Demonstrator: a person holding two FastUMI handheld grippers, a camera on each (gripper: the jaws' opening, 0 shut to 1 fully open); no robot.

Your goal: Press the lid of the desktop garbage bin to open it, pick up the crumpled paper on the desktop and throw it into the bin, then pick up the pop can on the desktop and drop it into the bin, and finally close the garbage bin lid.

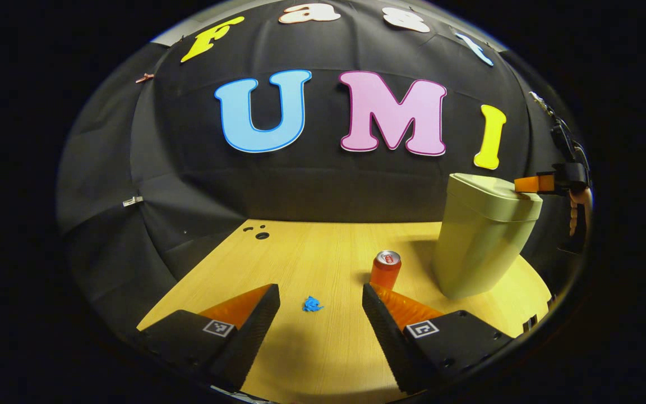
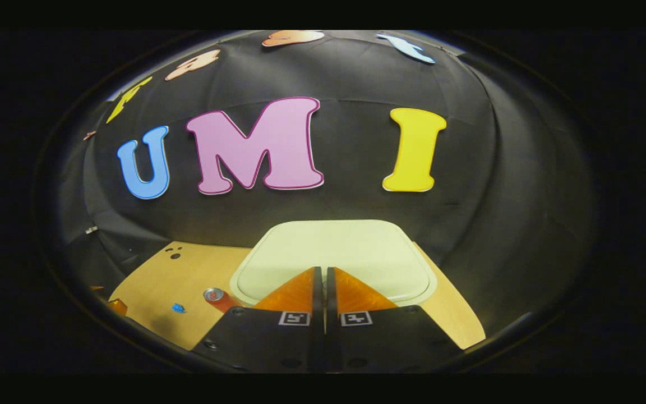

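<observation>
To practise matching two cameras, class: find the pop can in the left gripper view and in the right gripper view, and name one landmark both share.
Left gripper view: the pop can stands just right of centre on the desk, left of the bin's base.
Right gripper view: the pop can sits low and left, beside the lid's front-left corner.
Shared landmark: the pale garbage bin, lid closed.

Recording booth: black cloth wall (image 1: 323, 185), bare wooden desktop (image 1: 323, 252).
</observation>
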